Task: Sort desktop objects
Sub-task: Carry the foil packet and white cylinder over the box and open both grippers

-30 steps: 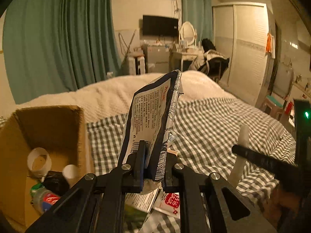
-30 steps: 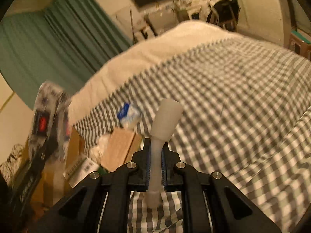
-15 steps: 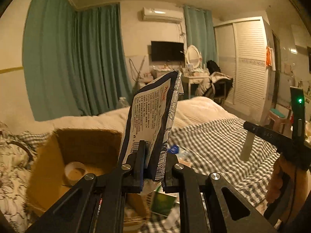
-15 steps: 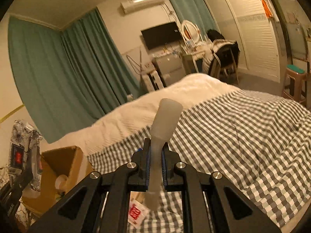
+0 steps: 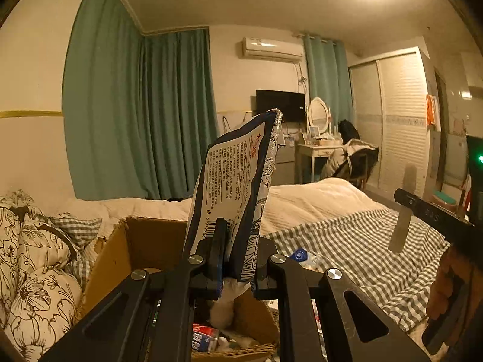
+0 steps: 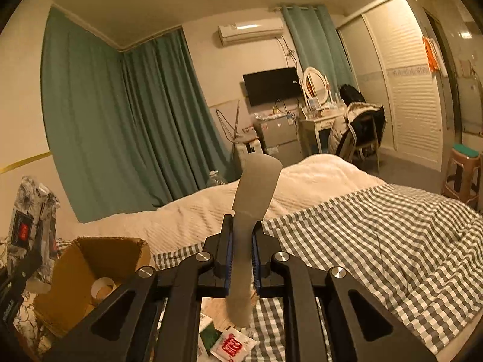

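Observation:
My left gripper [image 5: 237,259] is shut on a blue and white printed packet [image 5: 238,181] and holds it upright above the open cardboard box [image 5: 135,247]. The packet [image 6: 28,211] also shows at the far left of the right wrist view. My right gripper [image 6: 241,250] is shut on a pale flat shoehorn-like plastic piece [image 6: 253,193], held upright above the checked bedspread [image 6: 377,241]. That piece [image 5: 403,208] and the right gripper show at the right of the left wrist view. The box [image 6: 81,271] holds a tape roll [image 6: 101,286] and other items.
Small sachets and packets [image 6: 229,344] lie on the checked bedspread below the right gripper. A blue-capped item [image 5: 299,255] lies beside the box. Floral pillows [image 5: 33,271] are to the left. A cream quilt [image 5: 317,199] covers the far bed; a stool [image 6: 462,175] stands at right.
Both grippers have risen and tilted up, so the room and ceiling now fill the views. The left gripper with the packet has moved over the box. Both grips are unchanged.

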Available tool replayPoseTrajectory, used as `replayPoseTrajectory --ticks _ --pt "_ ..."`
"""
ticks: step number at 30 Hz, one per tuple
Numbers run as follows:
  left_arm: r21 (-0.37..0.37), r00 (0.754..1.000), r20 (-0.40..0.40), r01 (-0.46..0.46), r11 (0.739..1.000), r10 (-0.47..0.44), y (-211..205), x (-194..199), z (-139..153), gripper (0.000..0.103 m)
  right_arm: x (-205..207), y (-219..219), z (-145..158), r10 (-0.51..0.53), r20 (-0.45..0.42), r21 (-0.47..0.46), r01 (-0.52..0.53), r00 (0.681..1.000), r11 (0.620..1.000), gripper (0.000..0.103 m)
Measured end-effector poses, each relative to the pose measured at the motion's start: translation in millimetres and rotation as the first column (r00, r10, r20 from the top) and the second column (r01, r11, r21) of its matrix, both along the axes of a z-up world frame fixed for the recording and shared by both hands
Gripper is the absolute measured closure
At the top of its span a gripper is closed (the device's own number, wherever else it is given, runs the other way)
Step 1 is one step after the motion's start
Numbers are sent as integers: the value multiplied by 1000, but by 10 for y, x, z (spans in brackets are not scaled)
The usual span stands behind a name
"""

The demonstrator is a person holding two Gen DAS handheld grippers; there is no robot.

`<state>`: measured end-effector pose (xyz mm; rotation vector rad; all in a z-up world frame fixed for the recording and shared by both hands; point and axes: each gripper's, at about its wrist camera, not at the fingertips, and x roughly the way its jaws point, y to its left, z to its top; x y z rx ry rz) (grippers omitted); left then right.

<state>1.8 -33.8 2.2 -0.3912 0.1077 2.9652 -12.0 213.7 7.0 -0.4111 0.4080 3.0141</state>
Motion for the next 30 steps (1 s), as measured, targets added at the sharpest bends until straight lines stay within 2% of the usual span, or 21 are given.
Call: replayPoseTrajectory --ticks 9,16,25,30 --pt "56 999 -9 -47 997 47 -361 -33 97 91 20 -421 229 90 -62 22 -88 994 996 93" --pt "88 995 -28 -98 991 100 -662 -34 205 91 -91 -752 349 154 -59 25 -152 986 988 92" --pt "89 993 1 -115 989 116 -832 -105 210 90 -224 -1108 487 247 -100 19 -246 964 969 92" --pt "81 992 17 -127 989 126 -840 -177 132 91 -307 -1239 418 307 -95 12 -308 947 951 92"
